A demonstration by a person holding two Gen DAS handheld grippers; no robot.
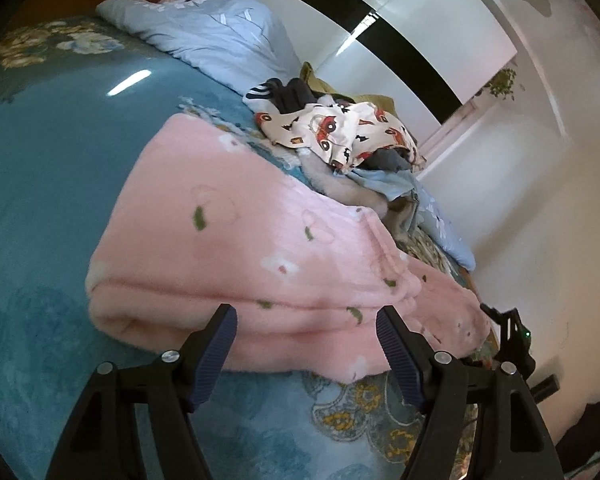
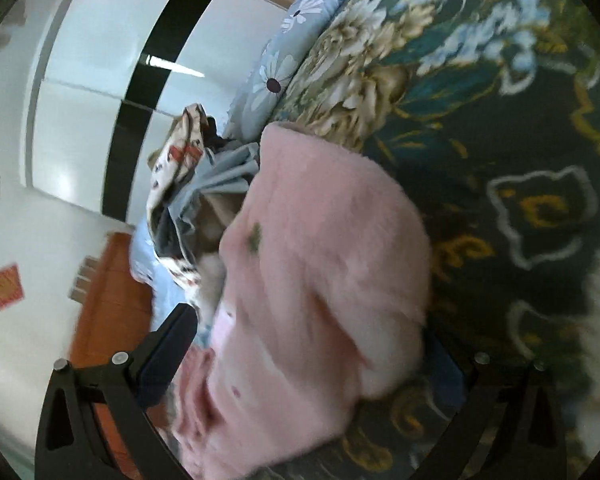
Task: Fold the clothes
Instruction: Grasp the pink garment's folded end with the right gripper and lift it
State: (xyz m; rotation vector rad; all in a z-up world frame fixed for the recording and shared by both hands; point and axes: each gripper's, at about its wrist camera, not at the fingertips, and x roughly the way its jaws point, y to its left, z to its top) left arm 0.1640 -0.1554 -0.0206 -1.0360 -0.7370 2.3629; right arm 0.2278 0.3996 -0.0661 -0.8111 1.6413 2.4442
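A fluffy pink garment (image 1: 228,240) with small green and white marks lies folded on the blue floral bedspread (image 1: 40,168). My left gripper (image 1: 306,332) is open at its near folded edge. The fabric sits just beyond the blue pads (image 1: 216,352), which do not press on it. In the right wrist view the same pink garment (image 2: 308,264) fills the middle. My right gripper (image 2: 308,364) stands wide open around its near end. Its left finger (image 2: 168,352) is beside the fabric, and the right one is mostly hidden behind it.
A pile of unfolded clothes (image 1: 340,136) (image 2: 184,184) lies past the pink garment, with a light blue quilt (image 1: 220,36) behind it. A white wardrobe with a black stripe (image 1: 400,44) stands beyond the bed. A black device with a green light (image 1: 512,336) is at the garment's right end.
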